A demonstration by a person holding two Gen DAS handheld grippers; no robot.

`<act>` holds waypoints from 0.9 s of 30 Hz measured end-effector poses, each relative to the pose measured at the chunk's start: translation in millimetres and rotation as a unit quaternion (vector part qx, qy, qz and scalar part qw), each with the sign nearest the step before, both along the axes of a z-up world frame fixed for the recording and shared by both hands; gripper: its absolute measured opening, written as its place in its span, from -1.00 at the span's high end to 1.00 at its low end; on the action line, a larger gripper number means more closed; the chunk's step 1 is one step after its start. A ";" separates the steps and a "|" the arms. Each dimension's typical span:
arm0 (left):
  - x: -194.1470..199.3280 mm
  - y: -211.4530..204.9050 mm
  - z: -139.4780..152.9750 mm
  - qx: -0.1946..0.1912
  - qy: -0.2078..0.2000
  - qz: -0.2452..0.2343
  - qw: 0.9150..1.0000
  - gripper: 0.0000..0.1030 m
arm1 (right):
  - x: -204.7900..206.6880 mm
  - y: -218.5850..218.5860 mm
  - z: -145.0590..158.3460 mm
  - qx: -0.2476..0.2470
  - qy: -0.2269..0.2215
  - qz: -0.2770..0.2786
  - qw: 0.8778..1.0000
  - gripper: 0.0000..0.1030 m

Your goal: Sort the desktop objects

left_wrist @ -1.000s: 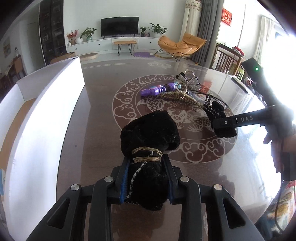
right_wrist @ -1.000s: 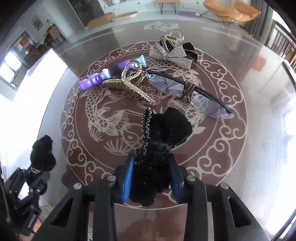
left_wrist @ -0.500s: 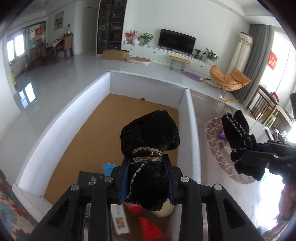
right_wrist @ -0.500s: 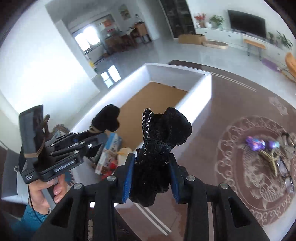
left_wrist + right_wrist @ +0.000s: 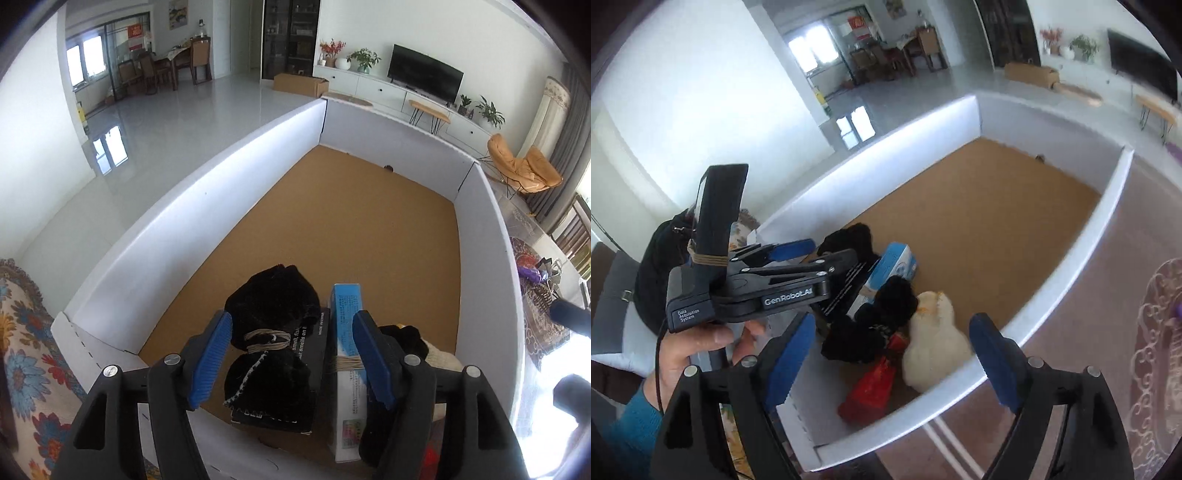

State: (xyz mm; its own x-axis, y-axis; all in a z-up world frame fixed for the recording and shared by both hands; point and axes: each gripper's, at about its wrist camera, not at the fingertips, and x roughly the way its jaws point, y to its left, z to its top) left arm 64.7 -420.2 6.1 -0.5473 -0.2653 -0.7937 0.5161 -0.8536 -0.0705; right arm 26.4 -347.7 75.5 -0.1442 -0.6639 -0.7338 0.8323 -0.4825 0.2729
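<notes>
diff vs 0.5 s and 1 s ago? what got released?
Both grippers let go. The left gripper opened and its black fuzzy tie now lies on the black box in the white bin. The right gripper opened too; its black tie sits by the white plush. Both had swung from the patterned table to the bin. The blue carton stays put.

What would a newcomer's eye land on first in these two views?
The big white-walled box with its brown floor fills both views. Its near corner holds a clutter: a black fuzzy bundle tied with twine lying on a black carton, a blue-and-white carton, a cream plush toy and a red packet. Both grippers' blue-padded jaws stand open over it.
</notes>
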 end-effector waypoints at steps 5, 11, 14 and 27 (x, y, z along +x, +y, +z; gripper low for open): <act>4.2 46.7 38.9 0.018 0.085 -0.064 0.994 -0.39 | -4.5 106.4 8.6 -0.034 0.126 -0.106 0.986 -1.00; -3.2 154.7 77.5 0.009 0.146 -0.194 0.970 -0.98 | -43.9 237.5 -72.6 0.104 0.134 -0.237 0.957 -1.00; -17.1 207.6 74.5 0.022 0.133 -0.253 0.958 -1.00 | -57.6 306.5 -100.8 0.144 0.111 -0.292 0.939 -1.00; -98.3 357.0 -70.0 0.026 -0.015 -0.283 0.959 -1.00 | -64.9 440.5 -108.7 0.140 0.046 -0.396 0.906 -1.00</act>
State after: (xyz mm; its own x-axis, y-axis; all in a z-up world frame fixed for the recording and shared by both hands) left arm -33.6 -63.1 -63.9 -0.5683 0.1070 -0.8158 -0.0264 -0.9934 -0.1119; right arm -38.5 92.8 -33.2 -0.5634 -0.1149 -0.8182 0.2068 -0.9784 -0.0050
